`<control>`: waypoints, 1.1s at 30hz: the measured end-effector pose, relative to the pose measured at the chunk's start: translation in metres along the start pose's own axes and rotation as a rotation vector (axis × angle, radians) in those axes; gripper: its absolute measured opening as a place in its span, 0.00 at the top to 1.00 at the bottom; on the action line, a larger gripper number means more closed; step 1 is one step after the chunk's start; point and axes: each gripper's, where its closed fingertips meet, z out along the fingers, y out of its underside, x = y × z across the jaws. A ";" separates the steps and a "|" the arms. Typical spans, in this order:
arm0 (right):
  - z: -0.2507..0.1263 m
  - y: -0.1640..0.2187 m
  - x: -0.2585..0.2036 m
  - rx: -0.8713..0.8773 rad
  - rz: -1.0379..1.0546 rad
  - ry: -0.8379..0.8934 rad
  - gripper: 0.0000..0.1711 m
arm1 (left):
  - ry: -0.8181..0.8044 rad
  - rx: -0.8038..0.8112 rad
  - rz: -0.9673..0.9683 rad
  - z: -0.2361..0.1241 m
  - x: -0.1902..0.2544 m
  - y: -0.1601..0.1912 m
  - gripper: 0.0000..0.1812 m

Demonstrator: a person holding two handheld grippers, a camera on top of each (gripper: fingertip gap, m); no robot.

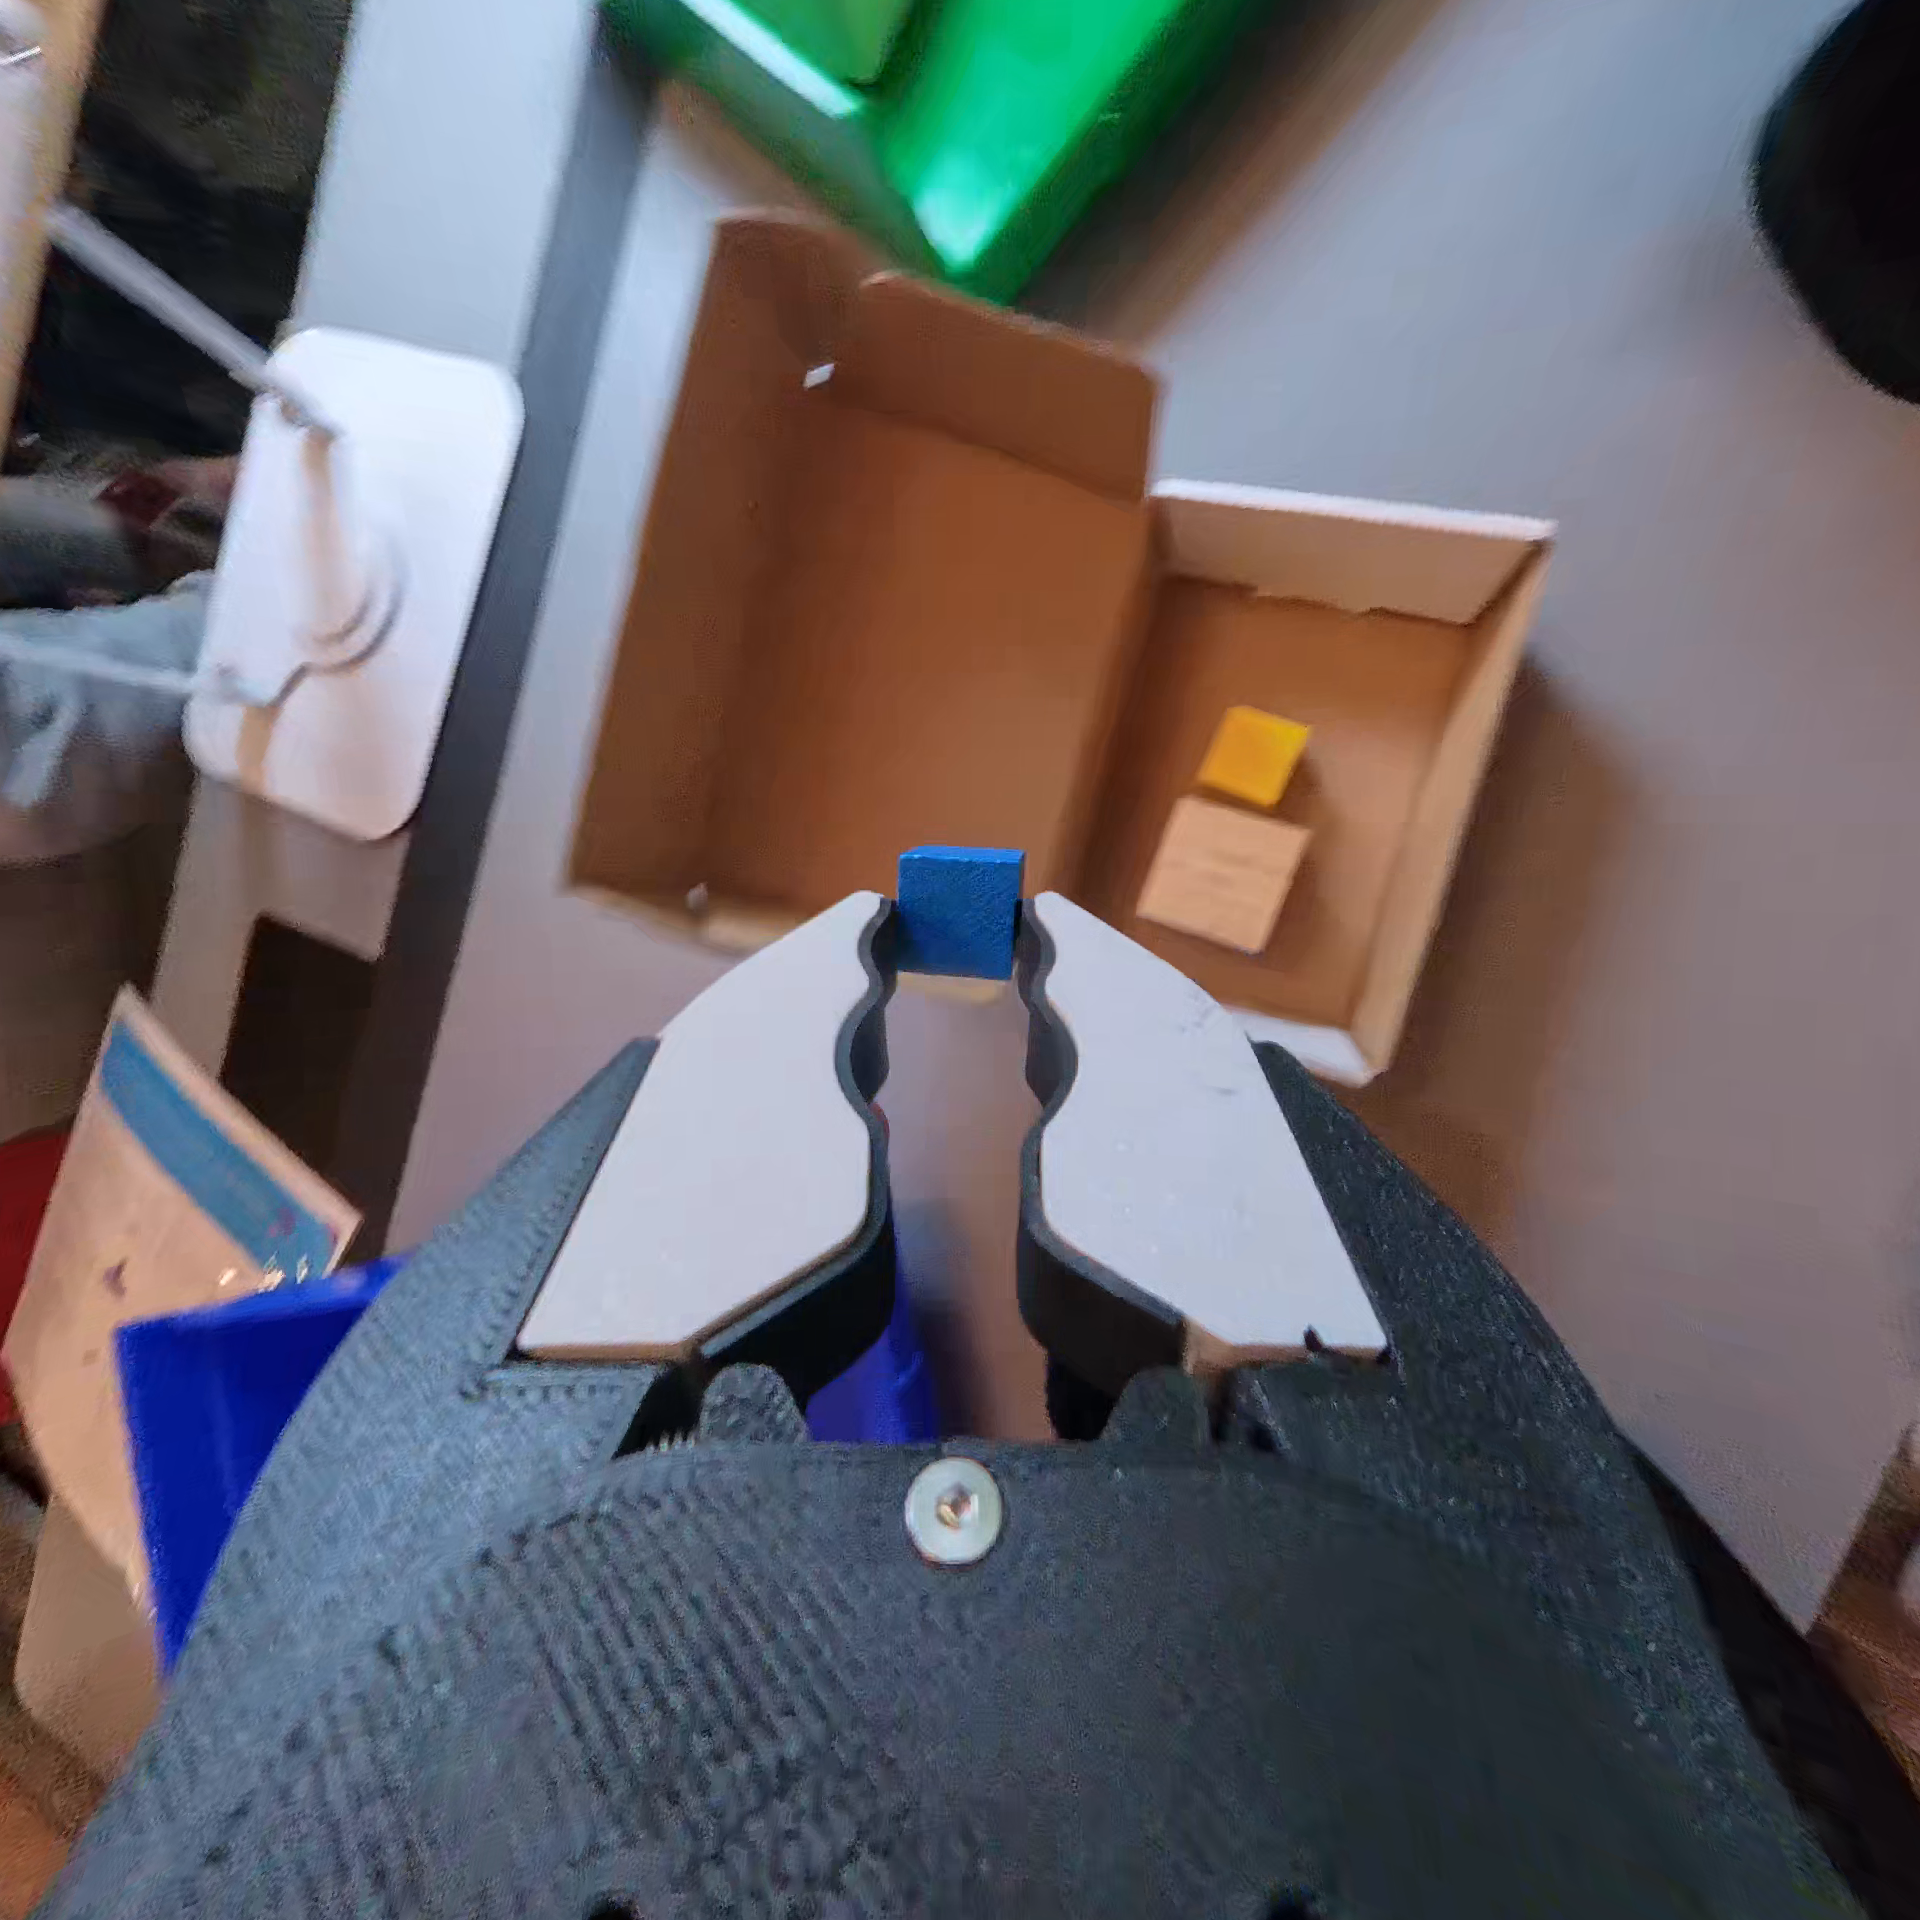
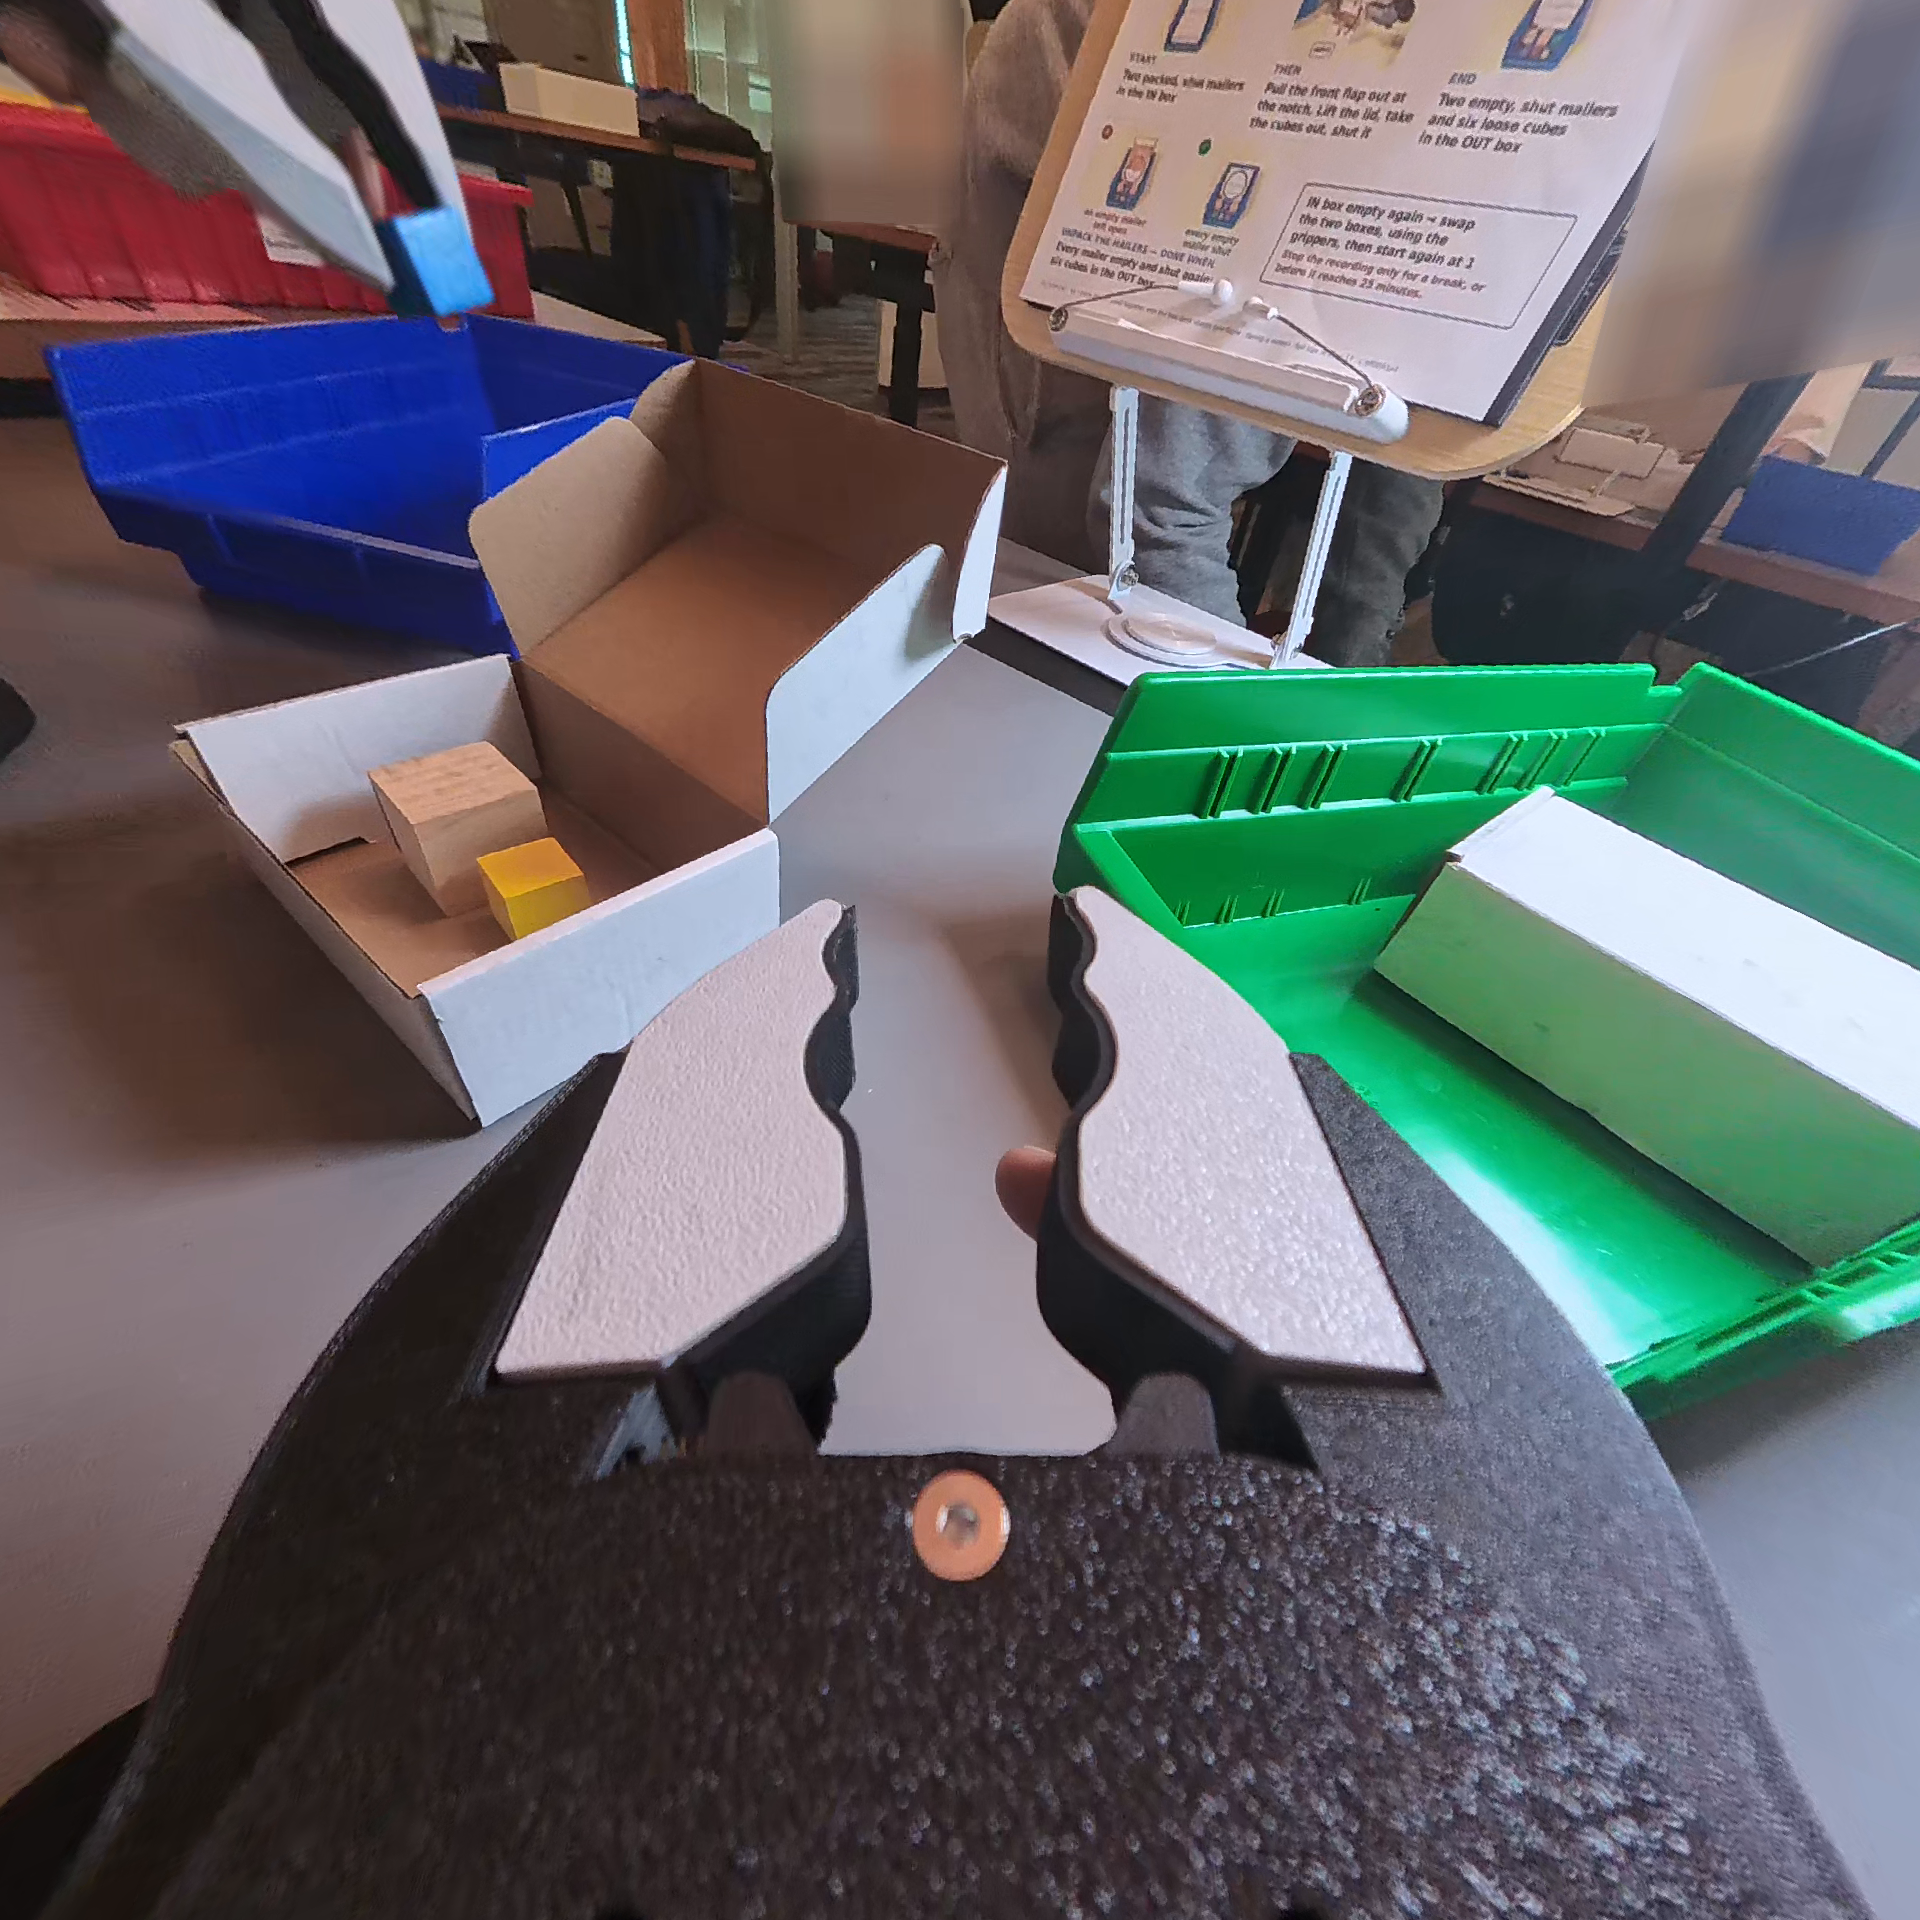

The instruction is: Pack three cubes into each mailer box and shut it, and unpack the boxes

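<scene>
Open mailer box (image 2: 613, 966) on the grey tabletop (image 2: 208, 1143): white outside, brown cardboard inside, lid (image 2: 727, 582) folded back and standing up behind the tray.

Inside the tray: wooden cube (image 2: 452, 816), plain light wood, larger; yellow cube (image 2: 532, 886), smaller, touching the wooden one on its near side. Both rest on the box floor.

Blue cube (image 1: 957, 914), small, held off the tabletop between the tips of the left gripper (image 1: 957, 930), over the box's near edge in the left wrist view.

Second mailer box (image 2: 1652, 1029), white, shut, lies in the green bin (image 2: 1351, 831).
</scene>
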 end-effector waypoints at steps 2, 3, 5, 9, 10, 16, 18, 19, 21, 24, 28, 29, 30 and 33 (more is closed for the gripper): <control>-0.001 0.000 0.001 -0.002 -0.005 0.004 0.80 | 0.079 -0.014 0.051 0.025 0.037 -0.016 0.88; -0.001 0.001 0.001 -0.004 -0.008 0.007 0.80 | 0.123 -0.024 0.079 0.039 0.053 -0.022 0.88; -0.001 0.003 0.003 -0.010 -0.010 0.011 0.80 | 0.189 -0.055 0.142 0.066 0.080 -0.026 0.88; -0.002 0.003 0.005 -0.009 -0.010 0.015 0.80 | 0.268 -0.079 0.223 0.107 0.109 -0.031 0.88; -0.003 0.003 0.005 -0.010 -0.010 0.016 0.80 | 0.285 -0.080 0.237 0.113 0.113 -0.031 0.88; -0.005 0.001 0.006 -0.002 -0.009 0.017 0.80 | 0.308 -0.158 0.268 0.139 0.113 -0.018 0.88; -0.005 0.002 0.006 -0.004 -0.013 0.016 0.80 | 0.276 -0.173 0.269 0.145 0.107 -0.015 0.88; -0.005 0.002 0.006 -0.005 -0.016 0.016 0.80 | 0.274 -0.179 0.276 0.148 0.107 -0.014 0.88; -0.005 0.002 0.005 -0.006 -0.018 0.016 0.80 | 0.271 -0.195 0.271 0.152 0.106 -0.011 0.87; -0.005 0.002 0.006 -0.006 -0.017 0.018 0.80 | 0.258 -0.198 0.265 0.155 0.104 -0.008 0.83; -0.006 0.002 0.007 -0.004 -0.013 0.022 0.80 | 0.227 -0.068 0.208 0.126 0.096 -0.021 0.78; -0.006 0.001 0.007 -0.001 -0.008 0.019 0.80 | 0.207 -0.005 0.170 0.112 0.089 -0.026 0.77; -0.006 0.001 0.006 0.003 0.000 0.012 0.80 | 0.181 0.072 0.123 0.096 0.080 -0.032 0.77; 0.002 0.004 -0.001 -0.013 0.036 -0.027 0.80 | 0.056 0.324 -0.078 0.042 0.037 -0.036 0.75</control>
